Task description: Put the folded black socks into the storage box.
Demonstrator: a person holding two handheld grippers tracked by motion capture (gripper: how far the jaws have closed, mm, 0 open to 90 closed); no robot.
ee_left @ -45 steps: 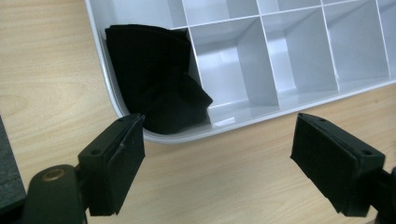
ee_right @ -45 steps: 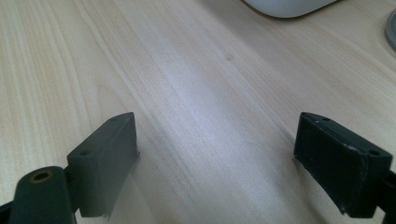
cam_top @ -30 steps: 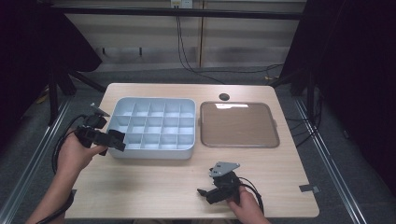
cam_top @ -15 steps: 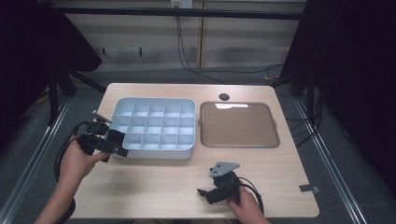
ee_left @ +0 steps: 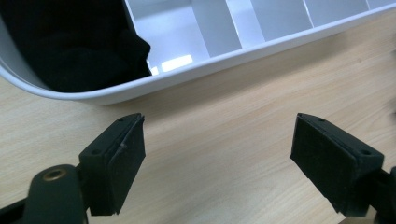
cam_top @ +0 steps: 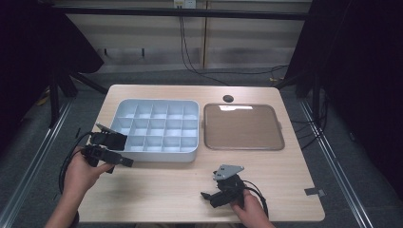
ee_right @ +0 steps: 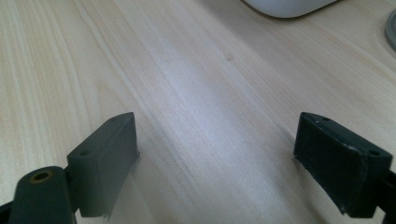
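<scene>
My left gripper (cam_top: 124,152) hovers at the table's left, just off the front left corner of a white compartment box (cam_top: 157,152). In the left gripper view its gripper (ee_left: 217,163) is open over bare wood, jaws wide apart, with the white box's rim (ee_left: 233,51) curving just ahead. My right gripper (cam_top: 205,194) rests near the front edge of the table, held by a hand. The right gripper view has its gripper (ee_right: 217,158) open too, nothing between the jaws, only wood grain below.
A brown flat tray (cam_top: 243,127) lies to the right of the box. A small dark round hole (cam_top: 228,98) sits near the far edge. Black cables trail from both grippers. A bit of tape (cam_top: 314,192) marks the front right of the wooden table (cam_top: 161,185).
My left gripper has drawn back toward the front and a little left, away from the box's left side to its front corner. The right gripper has stayed put.
</scene>
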